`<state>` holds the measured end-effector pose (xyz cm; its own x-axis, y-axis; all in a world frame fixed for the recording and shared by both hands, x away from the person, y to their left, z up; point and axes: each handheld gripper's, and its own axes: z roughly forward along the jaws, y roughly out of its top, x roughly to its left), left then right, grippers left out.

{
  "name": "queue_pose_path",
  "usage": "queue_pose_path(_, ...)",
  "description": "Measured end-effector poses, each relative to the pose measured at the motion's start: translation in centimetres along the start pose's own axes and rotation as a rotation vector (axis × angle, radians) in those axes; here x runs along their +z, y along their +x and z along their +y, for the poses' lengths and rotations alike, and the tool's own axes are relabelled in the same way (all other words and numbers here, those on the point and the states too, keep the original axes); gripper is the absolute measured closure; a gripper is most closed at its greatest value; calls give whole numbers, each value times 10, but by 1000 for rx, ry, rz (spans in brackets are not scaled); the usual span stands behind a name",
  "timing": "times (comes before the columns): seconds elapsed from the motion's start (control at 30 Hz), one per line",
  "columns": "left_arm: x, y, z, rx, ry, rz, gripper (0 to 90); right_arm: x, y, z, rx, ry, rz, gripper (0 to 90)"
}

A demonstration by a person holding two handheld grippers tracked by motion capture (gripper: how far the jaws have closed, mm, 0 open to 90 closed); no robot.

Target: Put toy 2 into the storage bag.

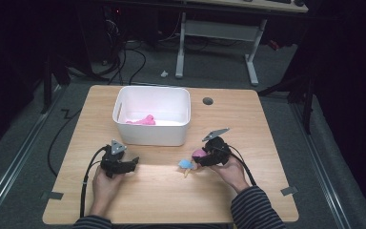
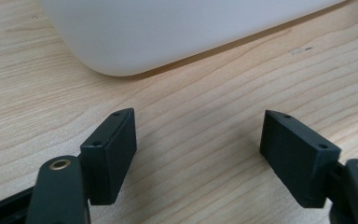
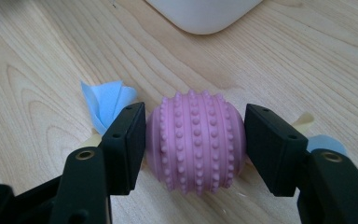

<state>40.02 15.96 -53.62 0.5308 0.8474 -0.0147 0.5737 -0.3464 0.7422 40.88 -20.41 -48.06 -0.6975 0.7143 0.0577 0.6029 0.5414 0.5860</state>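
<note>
Ball (image 3: pixel 196 142) – pink, knobbly, on worktop (image 1: pixel 162 191) near white bin (image 1: pixel 151 136) | my right jaws pinch its sides; left jaws spread, empty | likely soft, light, grippy: hold across middle.

A white bin (image 1: pixel 171 136) holding a pink item (image 1: pixel 143 120) sits on the wooden table (image 1: pixel 267 124).

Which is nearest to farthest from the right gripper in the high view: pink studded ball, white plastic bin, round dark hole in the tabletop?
1. Pink studded ball: between the right gripper jaws.
2. White plastic bin: up-left.
3. Round dark hole: far side, slightly beyond the bin's near corner.
</note>
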Motion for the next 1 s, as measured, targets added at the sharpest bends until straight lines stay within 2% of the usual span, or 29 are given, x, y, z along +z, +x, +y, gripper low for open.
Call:
queue_pose_path(0.4,0,0,0,0,0,-1,270,-11,-3,0,24,-20,1,411)
queue_pose_path(0.67,0,0,0,0,0,-1,271,-29,-9,-2,47,-78,20,410)
queue_pose_path(1.0,0,0,0,-1,0,-1,271,-50,-13,1,60,-101,12,411)
